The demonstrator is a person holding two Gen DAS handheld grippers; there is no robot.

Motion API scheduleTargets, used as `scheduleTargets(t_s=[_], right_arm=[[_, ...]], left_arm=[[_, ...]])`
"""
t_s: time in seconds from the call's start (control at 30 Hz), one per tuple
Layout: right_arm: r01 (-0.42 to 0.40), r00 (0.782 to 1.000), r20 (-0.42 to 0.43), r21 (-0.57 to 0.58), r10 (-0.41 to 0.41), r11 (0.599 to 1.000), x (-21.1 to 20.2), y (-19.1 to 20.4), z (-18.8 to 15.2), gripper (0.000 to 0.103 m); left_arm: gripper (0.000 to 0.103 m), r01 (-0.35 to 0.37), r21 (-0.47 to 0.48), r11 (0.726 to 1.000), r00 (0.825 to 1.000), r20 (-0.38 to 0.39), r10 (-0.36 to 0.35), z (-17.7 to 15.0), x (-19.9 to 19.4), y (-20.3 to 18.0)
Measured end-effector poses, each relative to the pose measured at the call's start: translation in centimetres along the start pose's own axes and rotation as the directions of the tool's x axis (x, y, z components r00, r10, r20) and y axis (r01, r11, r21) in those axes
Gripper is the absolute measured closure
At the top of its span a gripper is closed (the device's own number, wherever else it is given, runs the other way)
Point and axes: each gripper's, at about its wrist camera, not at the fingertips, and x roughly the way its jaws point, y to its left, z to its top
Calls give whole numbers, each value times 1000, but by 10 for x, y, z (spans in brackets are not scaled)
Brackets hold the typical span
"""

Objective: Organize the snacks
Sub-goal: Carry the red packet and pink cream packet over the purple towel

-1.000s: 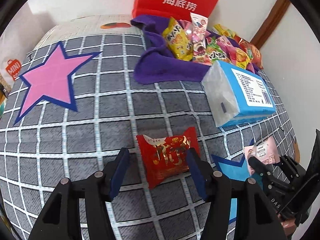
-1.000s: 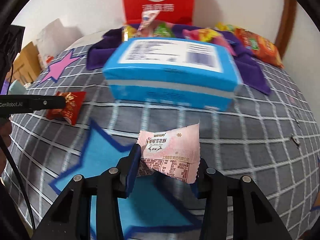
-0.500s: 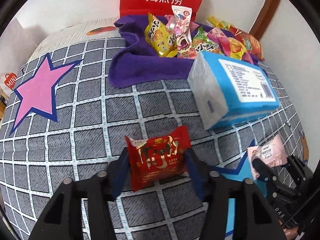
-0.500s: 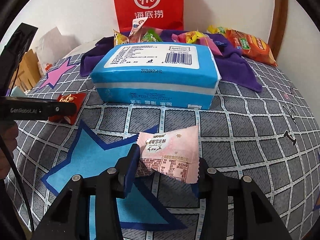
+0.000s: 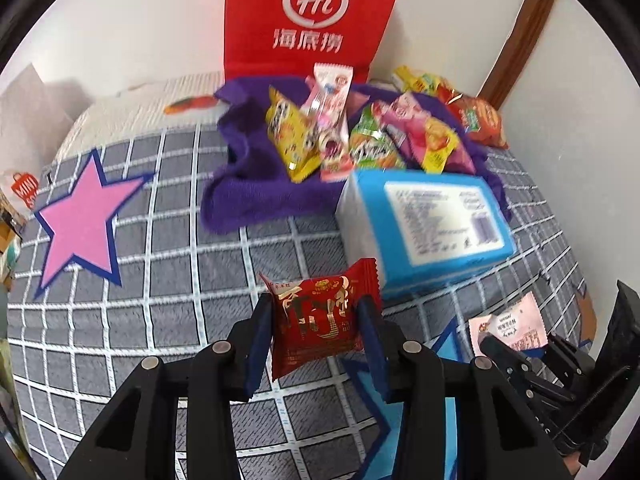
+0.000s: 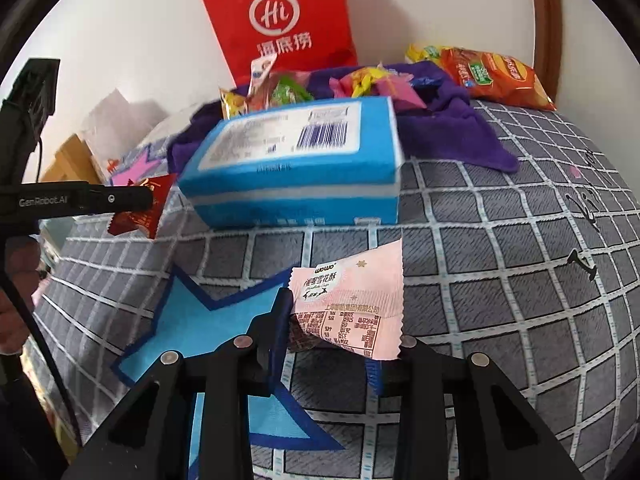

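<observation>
Each tool grips one packet, the left tool (image 5: 318,334) a red snack (image 5: 322,322), the right tool (image 6: 332,334) a pink snack (image 6: 352,300); the pile (image 5: 360,128) at twelve o'clock looks unsorted.

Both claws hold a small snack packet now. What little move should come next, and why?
Probably carry the red packet forward over the blue box toward the snack pile on the purple cloth. The left claw is shut on it, the right claw on the pink packet, and that pile lies beyond.
</observation>
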Motion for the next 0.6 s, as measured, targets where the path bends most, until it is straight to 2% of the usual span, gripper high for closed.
scheduleTargets(t_s=[0.2,0.33,0.6], right_arm=[[-20,998,63,-30,22,999,-29,0,27,70],[3,997,78,-23,-1,1000,-40,-6,60,70],[57,992,115,37,-61,998,-45,-22,149,70]], left_arm=[[63,-3,26,1000,998,56,2,28,-23,-10],[63,-2,40,999,995,100,-2,49,-38,-14],[63,-19,30,999,989,150,14,88,-48,-13]])
